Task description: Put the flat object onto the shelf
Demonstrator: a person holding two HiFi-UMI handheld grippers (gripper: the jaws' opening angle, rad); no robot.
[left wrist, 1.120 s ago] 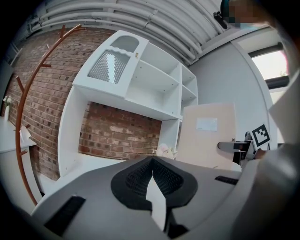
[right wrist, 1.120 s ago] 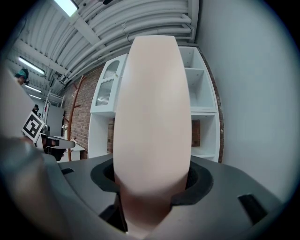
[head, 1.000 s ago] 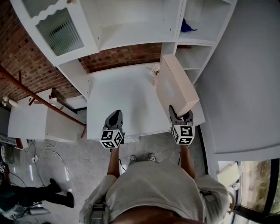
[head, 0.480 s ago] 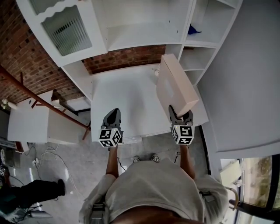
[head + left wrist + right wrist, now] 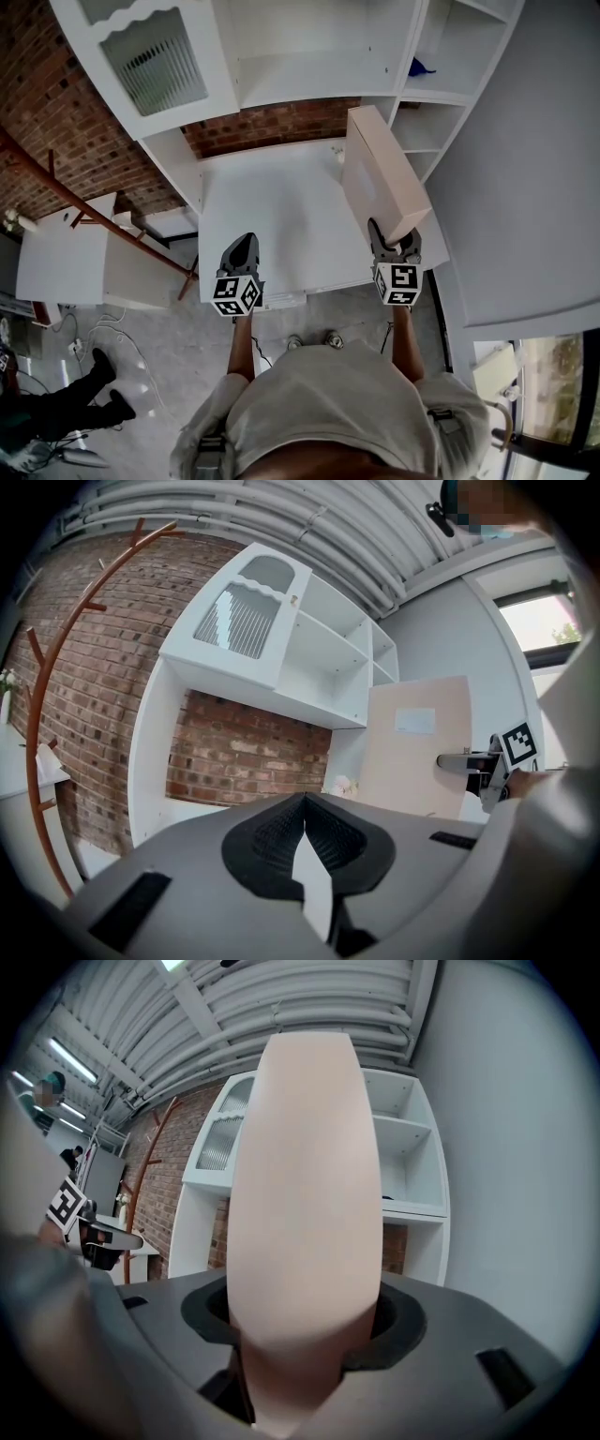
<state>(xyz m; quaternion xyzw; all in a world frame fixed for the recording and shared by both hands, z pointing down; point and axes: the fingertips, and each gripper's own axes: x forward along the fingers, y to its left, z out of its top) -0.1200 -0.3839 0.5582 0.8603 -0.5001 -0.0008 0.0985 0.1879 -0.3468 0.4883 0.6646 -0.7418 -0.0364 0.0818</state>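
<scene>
A flat beige box (image 5: 382, 175) stands on edge in the air over the right side of the white desk (image 5: 272, 225). My right gripper (image 5: 394, 247) is shut on its near end; in the right gripper view the flat box (image 5: 305, 1204) rises from between the jaws and fills the middle. In the left gripper view the flat box (image 5: 417, 747) shows its broad face with a white label, the right gripper (image 5: 473, 761) clamped at its edge. My left gripper (image 5: 242, 255) hangs over the desk's front left, shut and holding nothing. White shelf compartments (image 5: 431, 84) rise beyond the box.
A white cabinet door with ribbed glass (image 5: 155, 66) stands at the upper left, against a brick wall (image 5: 56, 122). A blue item (image 5: 421, 67) lies in a right-hand compartment. A grey wall (image 5: 525, 169) closes the right side. A brown coat rack (image 5: 56, 667) stands left.
The right gripper and the box have shifted slightly right and toward the shelf unit. The left gripper has stayed in place. A person's feet at the lower left have moved.
</scene>
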